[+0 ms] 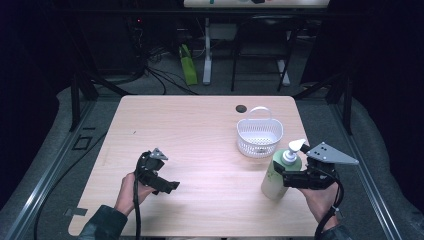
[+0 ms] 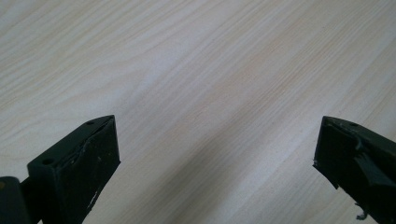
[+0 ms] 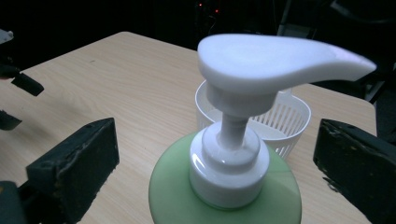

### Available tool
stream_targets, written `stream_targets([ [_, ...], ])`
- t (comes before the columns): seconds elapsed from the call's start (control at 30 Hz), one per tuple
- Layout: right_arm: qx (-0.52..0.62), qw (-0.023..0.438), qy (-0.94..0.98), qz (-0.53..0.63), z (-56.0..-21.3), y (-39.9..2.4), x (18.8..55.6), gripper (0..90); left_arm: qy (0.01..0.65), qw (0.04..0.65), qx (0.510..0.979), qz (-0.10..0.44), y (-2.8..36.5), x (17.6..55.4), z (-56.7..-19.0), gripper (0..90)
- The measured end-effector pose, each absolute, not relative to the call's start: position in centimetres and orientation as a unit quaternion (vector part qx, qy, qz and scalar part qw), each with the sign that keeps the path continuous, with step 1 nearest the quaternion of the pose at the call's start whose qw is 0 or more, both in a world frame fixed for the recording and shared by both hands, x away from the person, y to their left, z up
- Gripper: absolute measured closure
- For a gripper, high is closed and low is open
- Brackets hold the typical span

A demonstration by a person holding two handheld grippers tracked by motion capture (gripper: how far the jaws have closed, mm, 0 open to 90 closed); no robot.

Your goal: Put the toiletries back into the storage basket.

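While the right gripper (image 1: 281,175) brackets a green pump bottle (image 1: 278,176), its jaws stand spread, not pressing it.
The bottle stands upright near the bench's (image 1: 200,130) front right, a white basket (image 1: 259,136) just behind it; the left gripper (image 1: 167,186), jaws wide apart, hovers empty over bare wood.

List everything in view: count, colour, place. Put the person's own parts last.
pump bottle: one, pale green with white pump, near right part of table, between the right gripper's open jaws
basket: one, white, handled, just beyond the bottle
table: one, light wood, centre
dark round spot: one, far edge of table
left gripper: one, black, near left, open over bare wood
right gripper: one, black, near right
hands: two, bottom edge, each holding a gripper
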State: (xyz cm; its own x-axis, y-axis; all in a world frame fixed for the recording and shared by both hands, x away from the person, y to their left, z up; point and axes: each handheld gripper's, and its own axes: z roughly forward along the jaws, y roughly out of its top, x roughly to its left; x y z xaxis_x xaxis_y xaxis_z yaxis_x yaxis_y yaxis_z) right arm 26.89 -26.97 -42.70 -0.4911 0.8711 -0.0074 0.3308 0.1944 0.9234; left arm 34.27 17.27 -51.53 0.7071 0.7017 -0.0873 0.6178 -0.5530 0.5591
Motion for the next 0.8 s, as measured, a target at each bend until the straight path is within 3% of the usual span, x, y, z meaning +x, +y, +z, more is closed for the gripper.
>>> stream_targets([
  [0.07,0.419,0.285,0.715,0.482,-42.63,-26.93,26.81,12.7,0.374,0.288,0.878,0.072,17.20,34.24,-51.54,0.0],
  [0.17,0.420,0.280,0.711,0.489,-42.58,-26.89,26.70,18.0,0.375,0.294,0.876,0.072,17.20,34.19,-51.50,0.0],
  [0.33,0.421,0.291,0.701,0.496,-42.49,-26.81,26.57,35.1,0.376,0.293,0.876,0.070,17.15,34.30,-51.56,0.0],
  [0.37,0.425,0.293,0.696,0.500,-42.43,-26.83,26.55,43.1,0.376,0.294,0.876,0.071,17.16,34.30,-51.51,0.0],
  [0.47,0.424,0.298,0.693,0.502,-42.29,-26.83,26.55,46.3,0.376,0.295,0.876,0.073,17.16,34.18,-51.43,0.0],
  [0.53,0.424,0.303,0.686,0.508,-42.10,-26.81,26.45,54.7,0.376,0.296,0.875,0.072,17.19,34.17,-51.45,0.0],
  [0.8,0.417,0.311,0.673,0.526,-42.09,-27.14,26.22,63.6,0.376,0.291,0.877,0.072,17.14,34.31,-51.47,0.0],
])
